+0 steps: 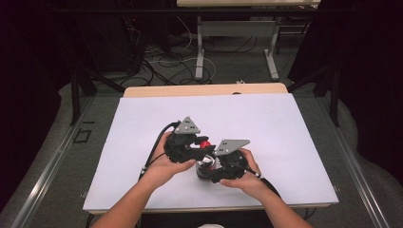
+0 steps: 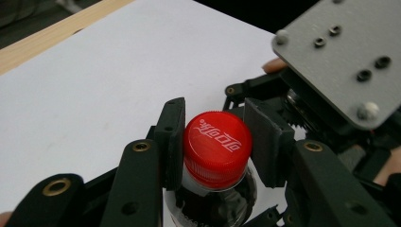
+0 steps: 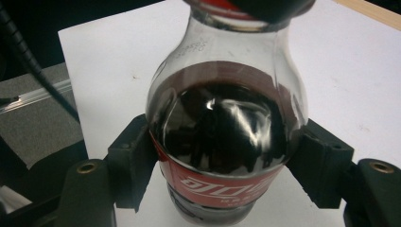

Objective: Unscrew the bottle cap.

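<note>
Smooth white table [image 1: 285, 142], left tongs [image 2: 215, 142] pinching ribbed red cap [image 2: 216, 146], right tongs [image 3: 222, 161] clamping glossy bottle [image 3: 227, 123]

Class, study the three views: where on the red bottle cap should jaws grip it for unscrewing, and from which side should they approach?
Grip the ribbed side wall of the red cap, one jaw on each opposite side, coming down from above. The cola bottle stands upright, so the cap's rim is exposed, as the left gripper shows. The right gripper clamps the wide body at the label, which should steady it.
</note>
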Demonstrator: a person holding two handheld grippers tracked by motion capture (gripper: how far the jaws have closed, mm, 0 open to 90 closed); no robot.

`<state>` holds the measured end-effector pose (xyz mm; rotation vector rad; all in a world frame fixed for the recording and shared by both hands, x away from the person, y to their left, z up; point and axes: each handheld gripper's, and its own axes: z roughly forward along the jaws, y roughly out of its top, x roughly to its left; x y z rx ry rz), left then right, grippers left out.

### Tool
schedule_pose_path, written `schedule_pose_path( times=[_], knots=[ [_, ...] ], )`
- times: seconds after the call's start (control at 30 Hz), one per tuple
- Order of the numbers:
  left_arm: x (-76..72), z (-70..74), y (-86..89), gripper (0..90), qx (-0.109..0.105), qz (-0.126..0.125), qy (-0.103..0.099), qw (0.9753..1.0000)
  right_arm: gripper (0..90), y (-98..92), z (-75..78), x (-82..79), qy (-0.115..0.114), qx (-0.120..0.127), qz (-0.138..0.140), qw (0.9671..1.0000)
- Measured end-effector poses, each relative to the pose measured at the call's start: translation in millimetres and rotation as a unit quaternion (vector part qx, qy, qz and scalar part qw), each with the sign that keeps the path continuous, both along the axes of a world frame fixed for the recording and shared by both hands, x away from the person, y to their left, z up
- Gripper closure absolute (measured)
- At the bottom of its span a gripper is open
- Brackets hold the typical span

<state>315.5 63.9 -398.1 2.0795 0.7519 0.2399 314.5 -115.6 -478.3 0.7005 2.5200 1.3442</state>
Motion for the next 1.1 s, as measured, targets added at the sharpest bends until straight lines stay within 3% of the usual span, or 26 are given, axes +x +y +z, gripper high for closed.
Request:
schedule_pose_path(
  times=[0.1,0.37,0.47,0.57,0.7,0.77,0.87,0.9,0.97,1.1],
  knots=[
    [-4.2,-1.2,-2.5,60.6,-0.006,0.027,-0.002,0.9996,30.5,0.3,-0.5,0.3,-0.006,0.006,-0.006,0.9999],
    [-0.8,12.6,8.3,50.1,-0.005,-0.030,0.007,0.9995,30.5,-3.0,2.3,0.0,-0.005,0.013,0.005,0.9999],
    [4.0,15.6,12.2,51.2,0.009,-0.066,0.006,0.9977,30.5,-3.3,3.9,-0.2,-0.001,0.012,0.012,0.9999],
    [8.2,15.5,13.4,52.9,0.015,-0.081,0.006,0.9966,30.5,-2.3,3.7,-0.7,-0.012,0.015,0.011,0.9998],
    [9.5,11.6,8.7,55.5,0.008,-0.088,-0.004,0.9961,30.5,-0.8,3.8,-1.8,-0.009,0.012,0.018,0.9997],
    [10.2,11.3,7.1,58.6,0.008,-0.094,0.003,0.9955,30.5,0.0,4.0,-3.0,-0.007,0.008,0.017,0.9998],
    [8.7,9.9,3.6,61.0,0.011,-0.081,-0.004,0.9966,30.5,0.5,2.8,-2.7,-0.008,0.011,0.014,0.9998],
    [8.3,10.8,3.4,61.1,0.016,-0.077,0.003,0.9969,30.5,0.2,2.5,-2.5,-0.007,0.010,0.014,0.9998],
    [6.5,9.9,1.3,61.2,0.011,-0.050,0.002,0.9987,30.5,0.3,2.1,-2.2,-0.005,0.008,0.012,0.9999],
    [1.8,10.0,-2.2,61.1,0.013,-0.016,0.002,0.9998,30.5,0.0,1.8,-1.4,-0.007,0.006,0.006,0.9999]
  ],
)
